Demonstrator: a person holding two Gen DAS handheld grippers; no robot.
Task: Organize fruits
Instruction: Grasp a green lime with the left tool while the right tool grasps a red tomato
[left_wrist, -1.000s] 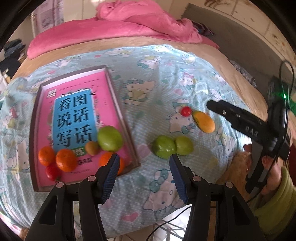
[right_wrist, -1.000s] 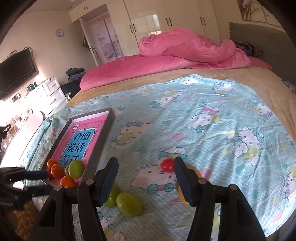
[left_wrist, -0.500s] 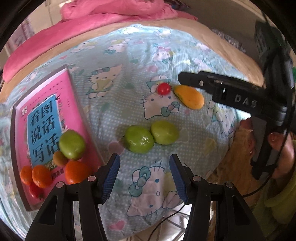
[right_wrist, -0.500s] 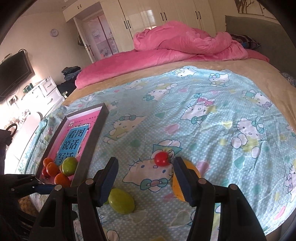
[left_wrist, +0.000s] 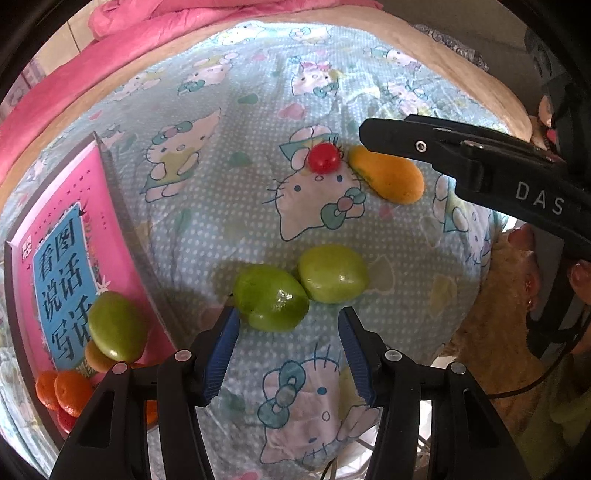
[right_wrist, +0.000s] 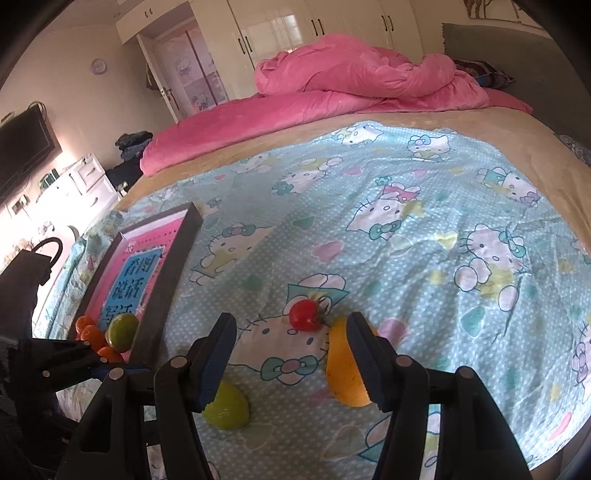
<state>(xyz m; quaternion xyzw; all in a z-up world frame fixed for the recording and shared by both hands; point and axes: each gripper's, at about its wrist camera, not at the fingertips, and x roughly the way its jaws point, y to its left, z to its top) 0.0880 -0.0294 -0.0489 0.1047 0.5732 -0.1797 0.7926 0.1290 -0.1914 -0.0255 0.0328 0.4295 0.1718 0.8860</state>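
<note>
Two green fruits lie touching on the sheet, one (left_wrist: 271, 297) just beyond my left gripper's (left_wrist: 288, 325) open, empty jaws, the other (left_wrist: 332, 273) to its right. Farther off lie a red tomato (left_wrist: 324, 158) and an orange-yellow mango (left_wrist: 388, 177). My right gripper (right_wrist: 291, 328) hangs open over them: the tomato (right_wrist: 304, 314) shows ahead of its fingertips, and the mango (right_wrist: 343, 369) is partly hidden by its right finger. A dark tray (left_wrist: 122, 221) at the left holds a pink book, a green fruit (left_wrist: 116, 326), a small brownish fruit and several oranges (left_wrist: 62, 391).
Everything lies on a cartoon-cat sheet (right_wrist: 406, 240) over a bed, with a pink duvet (right_wrist: 351, 81) piled at the far end. A person's hand (left_wrist: 576, 280) holds the right gripper's handle. The bed's near edge runs just under both grippers. Wardrobes and a white dresser stand beyond.
My left gripper has swung right from the tray's fruit and sunk toward the two green fruits. The right gripper has come slightly lower and closer to the tomato and mango.
</note>
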